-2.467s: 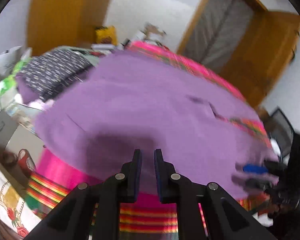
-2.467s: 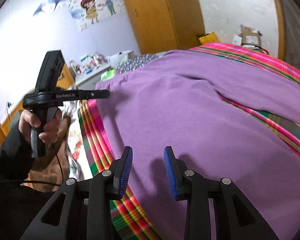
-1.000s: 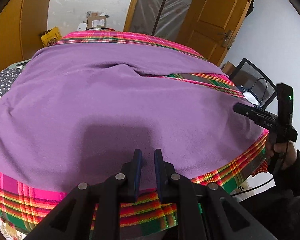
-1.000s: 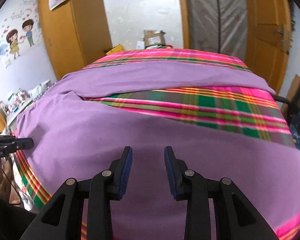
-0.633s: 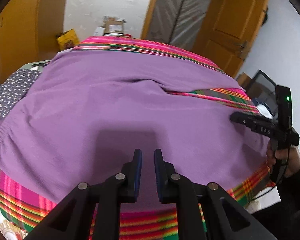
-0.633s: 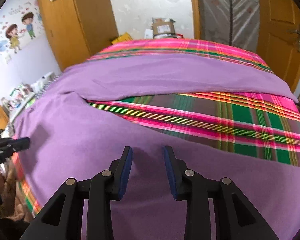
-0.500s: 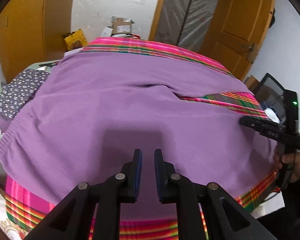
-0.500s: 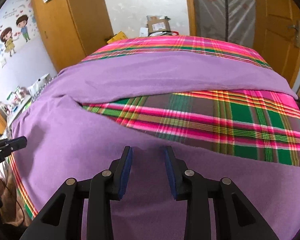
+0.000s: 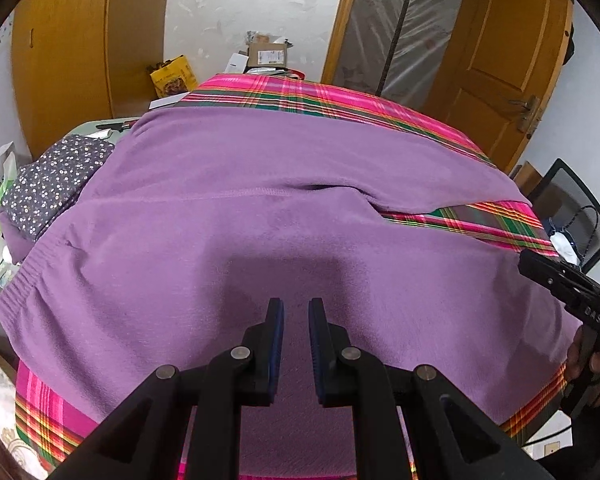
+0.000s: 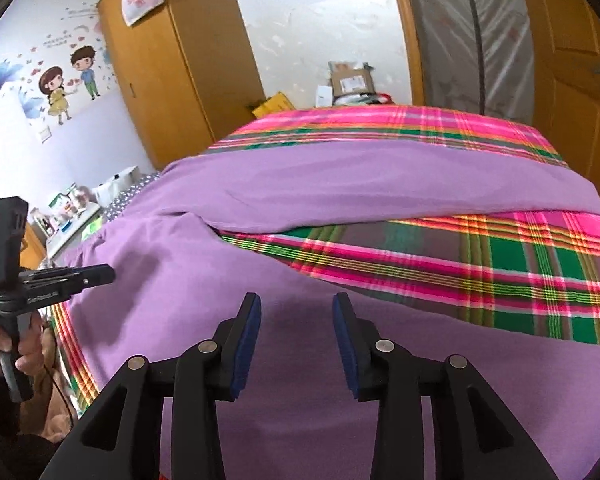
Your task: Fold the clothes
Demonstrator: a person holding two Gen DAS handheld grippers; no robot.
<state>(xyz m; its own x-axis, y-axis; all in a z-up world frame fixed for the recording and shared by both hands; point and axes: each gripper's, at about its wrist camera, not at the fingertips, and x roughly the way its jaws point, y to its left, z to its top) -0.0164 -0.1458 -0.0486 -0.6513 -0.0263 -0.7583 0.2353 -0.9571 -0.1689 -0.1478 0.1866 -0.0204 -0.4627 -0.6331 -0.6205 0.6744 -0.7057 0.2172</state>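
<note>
Two claws over one pair of purple trousers (image 9: 236, 216) spread flat on the plaid bed (image 9: 340, 100), nothing folded yet. Left wrist view: the left claw (image 9: 296, 340) hovers above the near leg, jaws a narrow gap apart, empty. Right wrist view: the right claw (image 10: 296, 340) has just been opening, nothing between its jaws. Every fold remains, I'd say. No containers visible.
</note>
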